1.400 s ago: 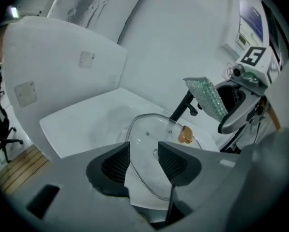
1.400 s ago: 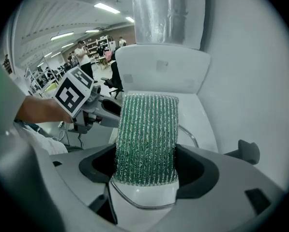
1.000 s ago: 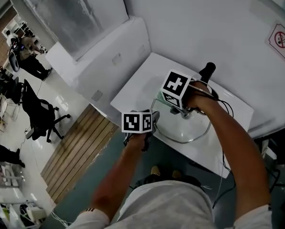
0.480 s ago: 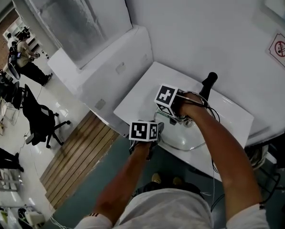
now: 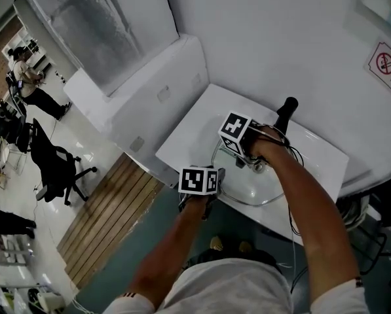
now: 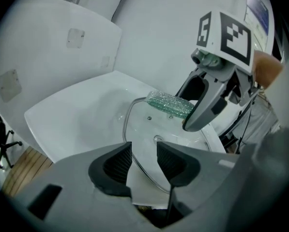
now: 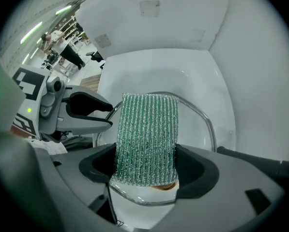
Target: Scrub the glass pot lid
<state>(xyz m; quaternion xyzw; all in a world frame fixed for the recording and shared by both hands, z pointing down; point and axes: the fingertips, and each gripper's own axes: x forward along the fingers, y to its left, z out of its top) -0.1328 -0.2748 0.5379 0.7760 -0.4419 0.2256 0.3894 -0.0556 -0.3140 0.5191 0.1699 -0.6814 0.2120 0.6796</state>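
Glass pot lid [image 6: 149, 129] lies flat on the white sink counter [image 5: 188, 139], toward its near edge. Its near rim runs over that edge.

Left gripper [image 6: 144, 151]: jaws wide and closing. The lid's near rim passes between the ribbed pads [image 6: 119, 162] with a gap on both sides, so no grip. In the left gripper view the gripper body cuts off the lid's nearest part.

Right gripper [image 7: 146, 164]: jaws clamped on a green glittery scrub pad [image 7: 146, 134]. The pad sticks out forward over the lid's far rim. Can't tell whether the pad presses on the glass or only hangs just above it. The pad's near end and the pad faces gripping it are buried between the jaws. A brownish bit shows under that end, unclear what it is.

In the head view the pad is hidden behind the right hand [image 5: 267, 142] and its marker cube. The left jaws sit under the other cube. Only the lid's right arc shows there, faint against the white.

No lid knob is visible in any view, only a small fitting at the centre [image 6: 156, 139].

A black upright post [image 5: 287, 106] stands at the counter's far edge; can't tell whether it is a tap or a handle. A wall sign [image 5: 386, 64] is cut off by the right frame edge.
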